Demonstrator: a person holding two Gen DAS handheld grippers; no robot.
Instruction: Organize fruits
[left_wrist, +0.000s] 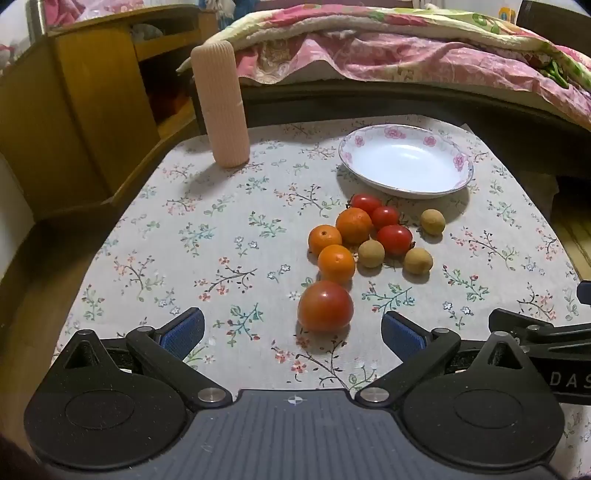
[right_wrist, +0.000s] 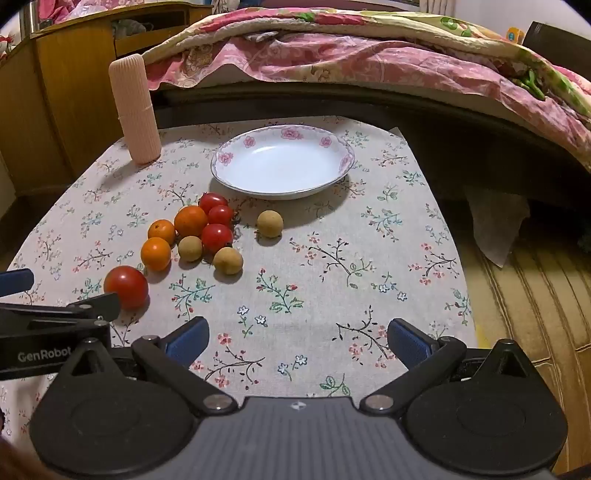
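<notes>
A white plate with a pink flower rim (left_wrist: 460, 162) (right_wrist: 225, 158) stands empty at the far side of the flowered tablecloth. In front of it lies a cluster of fruit: three small oranges (left_wrist: 336, 264) (right_wrist: 156, 253), three cherry tomatoes (left_wrist: 394, 239) (right_wrist: 217, 237) and three tan longans (left_wrist: 417, 260) (right_wrist: 270, 223). A larger tomato (left_wrist: 325, 305) (right_wrist: 126, 287) lies nearest. My left gripper (left_wrist: 292, 332) is open, with the large tomato just ahead between its fingers' line. My right gripper (right_wrist: 297, 338) is open over bare cloth, right of the fruit.
A ribbed pink cylinder (left_wrist: 220, 103) (right_wrist: 135, 109) stands at the table's back left. A wooden cabinet (left_wrist: 92, 103) is to the left, a bed with a pink quilt (right_wrist: 332, 55) behind the table. The other gripper shows at each view's edge.
</notes>
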